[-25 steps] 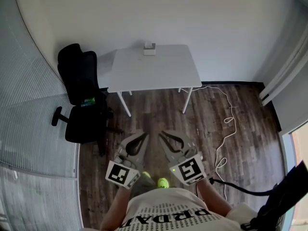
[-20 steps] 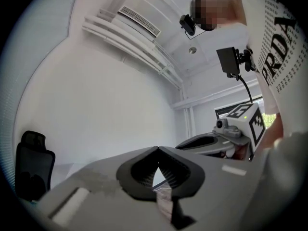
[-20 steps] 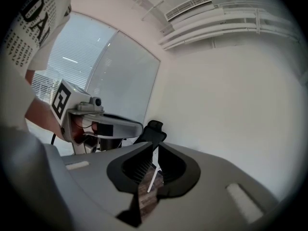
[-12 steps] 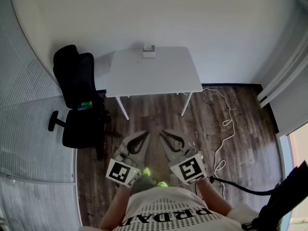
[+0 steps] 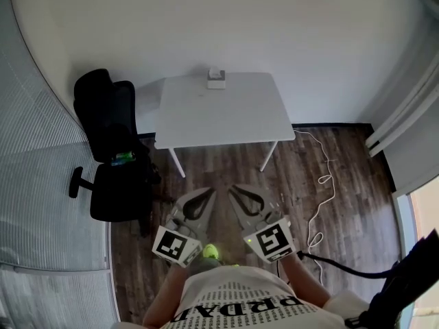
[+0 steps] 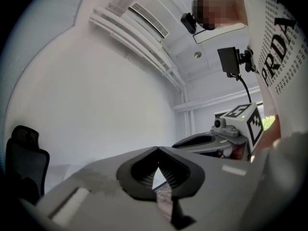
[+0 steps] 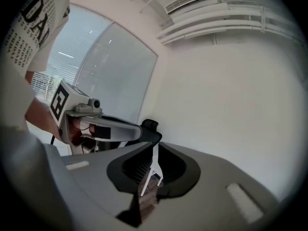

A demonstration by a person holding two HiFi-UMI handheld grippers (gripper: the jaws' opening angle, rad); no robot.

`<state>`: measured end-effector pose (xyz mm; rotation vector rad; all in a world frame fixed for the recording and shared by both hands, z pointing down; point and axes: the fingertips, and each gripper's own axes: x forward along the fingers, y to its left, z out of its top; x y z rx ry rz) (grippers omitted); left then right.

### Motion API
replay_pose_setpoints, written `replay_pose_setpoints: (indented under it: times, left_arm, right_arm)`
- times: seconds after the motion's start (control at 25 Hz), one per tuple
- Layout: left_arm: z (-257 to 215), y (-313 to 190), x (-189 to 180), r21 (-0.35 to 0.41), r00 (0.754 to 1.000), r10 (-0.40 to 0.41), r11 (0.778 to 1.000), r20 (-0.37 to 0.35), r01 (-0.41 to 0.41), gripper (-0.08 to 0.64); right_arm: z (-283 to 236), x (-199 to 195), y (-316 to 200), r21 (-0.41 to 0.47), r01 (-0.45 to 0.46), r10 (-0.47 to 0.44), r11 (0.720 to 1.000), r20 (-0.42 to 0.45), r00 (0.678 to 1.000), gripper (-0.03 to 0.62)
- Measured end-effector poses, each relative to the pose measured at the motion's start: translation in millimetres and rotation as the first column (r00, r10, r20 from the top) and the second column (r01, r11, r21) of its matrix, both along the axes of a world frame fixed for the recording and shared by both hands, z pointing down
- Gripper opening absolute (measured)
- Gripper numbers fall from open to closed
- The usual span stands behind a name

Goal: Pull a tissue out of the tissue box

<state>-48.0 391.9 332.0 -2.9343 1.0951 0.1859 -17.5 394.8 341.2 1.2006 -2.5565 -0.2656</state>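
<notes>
The tissue box is being seen way off at the far edge of the white table, roughly mid-width and right up against the wall. It's sitting upright, and a bit of white is being shown poking out of its top, so the opening looks to be facing up. Honestly it's too small in the head view for its long axis to be called. Its sides are looking roughly square with the table's back edge, and that's all that can be said.

Both grippers are being held well apart from the box, low and close to the person's body, over the wood floor in front of the table. The left gripper and the right gripper are being held side by side, tips angled in toward each other and pointed at the table. The left jaws are being held together with the tips touching, nothing pinched. Same deal on the right, tips meeting and nothing gripped.

A black office chair is being seen just beside the table's left end. A white cable is snaking over the floor to the right. A green shoe is peeking out below the grippers.
</notes>
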Motion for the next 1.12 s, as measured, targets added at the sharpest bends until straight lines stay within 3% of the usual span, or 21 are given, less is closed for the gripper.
replay_pose_setpoints:
  times: [0.4, 0.52, 0.68, 0.88, 1.04, 1.12]
  left_arm:
    - [-8, -43, -37, 0.006, 0.998, 0.056, 0.998, -0.031, -0.056, 0.0]
    - [5, -53, -48, -0.001, 0.997, 0.077, 0.997, -0.002, -0.077, 0.001]
    - [5, -58, -56, -0.018, 0.996, 0.081, 0.997, -0.031, -0.081, 0.0]
    - [24, -90, -67, -0.034, 0.994, 0.113, 0.993, 0.007, -0.112, 0.0]
    - [37, -107, -80, -0.088, 0.997, 0.078, 0.993, 0.02, -0.076, 0.0]
    - [30, -101, -63, -0.067, 0.996, 0.088, 0.994, 0.015, -0.086, 0.0]
  right_arm:
    - [-3, -38, -47, 0.007, -0.059, 0.059, 0.998, 0.014, 0.998, 0.029]
    - [5, -47, -55, -0.012, -0.071, 0.072, 0.997, 0.004, 0.997, 0.029]
    - [15, -53, -60, -0.034, -0.077, 0.077, 0.996, -0.002, 0.997, 0.028]
    - [19, -56, -96, -0.046, -0.119, 0.117, 0.992, -0.047, 0.992, 0.028]
    - [28, -66, -118, -0.072, -0.081, 0.082, 0.994, 0.008, 0.997, 0.028]
    - [21, -49, -111, -0.046, -0.088, 0.088, 0.995, 0.015, 0.996, 0.028]
